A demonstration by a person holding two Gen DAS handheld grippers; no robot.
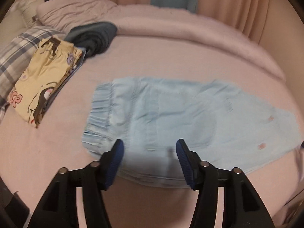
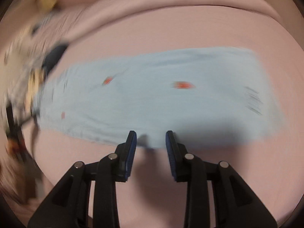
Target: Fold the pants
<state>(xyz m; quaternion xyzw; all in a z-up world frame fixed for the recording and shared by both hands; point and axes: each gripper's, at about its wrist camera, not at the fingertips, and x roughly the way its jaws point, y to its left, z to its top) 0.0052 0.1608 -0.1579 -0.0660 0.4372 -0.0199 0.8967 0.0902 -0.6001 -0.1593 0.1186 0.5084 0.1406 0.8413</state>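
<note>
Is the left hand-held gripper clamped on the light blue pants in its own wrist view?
No: the left hand-held gripper is open, its fingers spread wide above the near edge of the light blue pants lying flat.

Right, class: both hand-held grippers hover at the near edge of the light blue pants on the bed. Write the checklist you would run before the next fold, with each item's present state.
1. Light blue pants lie flat on the pink bed sheet: ok.
2. Left hand-held gripper open, near the waistband end: ok.
3. Right hand-held gripper open at the near edge: ok.
4. Fabric between either gripper's fingers: not ok, nothing gripped.
5. Folded yellow pants and dark garment lie apart from the blue pants: ok.
6. Leg hems aligned: cannot tell, blurred.
</note>
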